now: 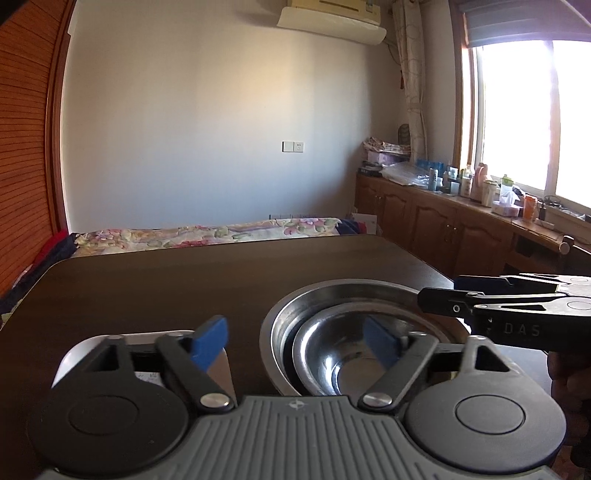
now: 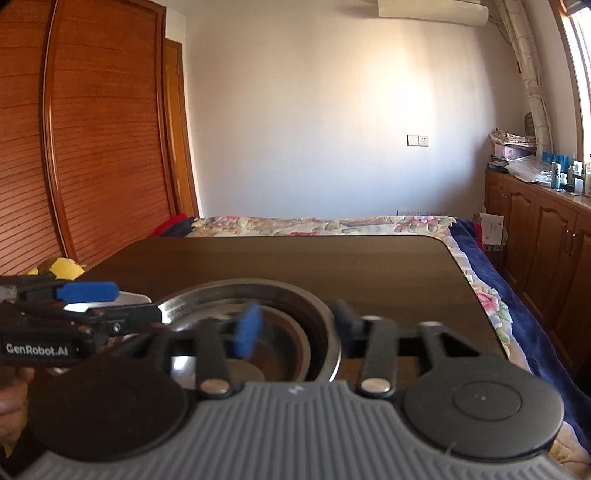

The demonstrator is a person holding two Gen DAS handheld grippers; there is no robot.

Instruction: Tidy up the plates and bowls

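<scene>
**Desk:** What's the setting?

**Photographer:** A sunlit bedroom: white wall, an air conditioner (image 1: 332, 18) high up, slatted wooden wardrobe doors (image 2: 92, 147), a flowered bedspread (image 1: 207, 232) behind a dark wooden table (image 1: 166, 288). Bottles and boxes crowd the cabinet top (image 1: 480, 192) under the window.

**Desk:** Where are the dishes?

**Photographer:** Two steel bowls on the table, nested: the small bowl (image 1: 351, 354) sits inside the large bowl (image 1: 317, 299), pushed toward its near side. Just left of them lies a pale flat plate (image 1: 74, 354), mostly hidden behind the left tongs.

**Desk:** And the tongs?

**Photographer:** The left gripper (image 1: 295, 343) is spread wide, holding nothing. Its blue pads (image 1: 208, 341) straddle the near left rim of the bowls, one over the plate, the other above the small bowl. The right gripper (image 2: 295, 325) is also spread, with one blue pad over the bowls' inside and the other finger just outside the large bowl's right rim. I cannot tell whether either touches the metal.

**Desk:** Any readable writing?

**Photographer:** Yes. From the right camera, the left tool's side reads "GenRobot.AI". From the left camera, the right tool's body shows the letters "DAS". Labels on the bottles are too small to read.
</scene>
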